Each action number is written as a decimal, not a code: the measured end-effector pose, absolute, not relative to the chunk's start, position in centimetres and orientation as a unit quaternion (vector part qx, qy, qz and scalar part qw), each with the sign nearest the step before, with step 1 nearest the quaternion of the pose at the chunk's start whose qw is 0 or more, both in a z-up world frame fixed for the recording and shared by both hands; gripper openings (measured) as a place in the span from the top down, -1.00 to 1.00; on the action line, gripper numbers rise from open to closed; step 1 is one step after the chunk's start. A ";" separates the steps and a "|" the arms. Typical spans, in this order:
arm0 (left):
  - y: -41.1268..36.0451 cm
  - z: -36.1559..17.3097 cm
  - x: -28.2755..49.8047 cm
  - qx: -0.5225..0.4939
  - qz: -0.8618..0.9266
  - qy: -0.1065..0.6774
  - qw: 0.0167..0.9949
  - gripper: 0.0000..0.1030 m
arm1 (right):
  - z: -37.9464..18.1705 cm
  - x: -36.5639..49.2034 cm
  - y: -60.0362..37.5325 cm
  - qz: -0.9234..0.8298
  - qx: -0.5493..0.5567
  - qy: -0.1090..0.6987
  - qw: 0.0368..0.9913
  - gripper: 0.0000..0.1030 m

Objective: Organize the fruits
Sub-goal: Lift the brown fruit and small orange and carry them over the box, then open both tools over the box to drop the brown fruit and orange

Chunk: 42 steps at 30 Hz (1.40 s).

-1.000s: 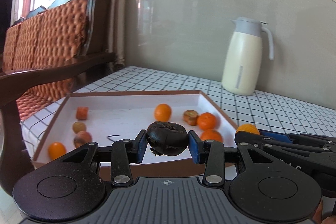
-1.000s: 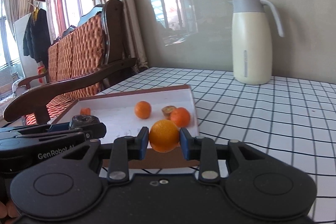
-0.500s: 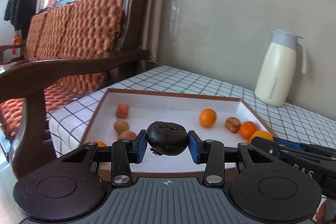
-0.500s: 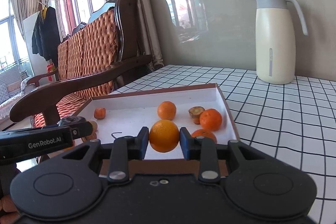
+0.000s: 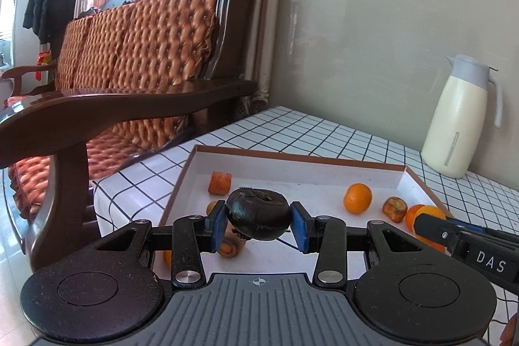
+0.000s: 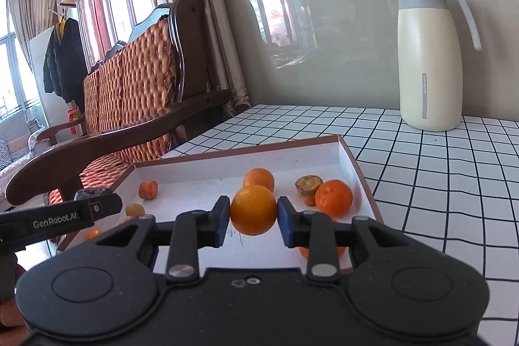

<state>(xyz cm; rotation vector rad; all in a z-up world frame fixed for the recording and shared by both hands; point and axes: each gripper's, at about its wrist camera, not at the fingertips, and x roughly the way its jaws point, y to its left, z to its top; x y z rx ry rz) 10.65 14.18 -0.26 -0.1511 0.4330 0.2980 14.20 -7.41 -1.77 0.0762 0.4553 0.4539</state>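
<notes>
A big wooden sofa [image 5: 136,60] with brown-orange cushions stands next to the table [image 6: 438,158]. The table has a white cloth with black squares on it. A tall cream jug [image 6: 429,60] with a grey top stands at the far side of the table, well apart from the tray.

The flat tray [image 6: 363,180] is white inside with a brown rim, and it sits near the sofa side of the table. Small fruits lie spread out in it. In the right wrist view, a round orange [image 6: 333,197] rests close to the right wall, touching a brownish fruit [image 6: 308,185] with a cut top. Another orange [image 6: 259,179] lies farther back. A small reddish fruit [image 6: 148,189] lies near the far left corner.

The left gripper [image 5: 258,224] has its blue pads pressed on both sides of a dark, almost black fruit [image 5: 258,218], held up over the near left part of the tray.

The right gripper [image 6: 253,216] has its fingers squeezed on a bright orange [image 6: 253,209], held up over the near edge of the tray.
</notes>
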 end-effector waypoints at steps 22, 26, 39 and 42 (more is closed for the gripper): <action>16.1 -0.5 14.2 -0.082 0.174 0.216 0.957 0.19 | -1.7 18.4 -7.1 0.195 0.029 0.220 0.955 0.55; 16.3 -0.6 14.9 -0.083 0.176 0.219 0.956 0.19 | -1.7 19.5 -6.8 0.195 0.024 0.220 0.956 0.55; 17.3 -1.6 18.0 -0.086 0.187 0.232 0.951 0.19 | -1.9 22.3 -6.2 0.191 0.022 0.228 0.955 0.55; 17.4 -1.9 18.4 -0.088 0.187 0.237 0.949 0.19 | -2.0 23.0 -6.0 0.186 0.023 0.233 0.954 0.55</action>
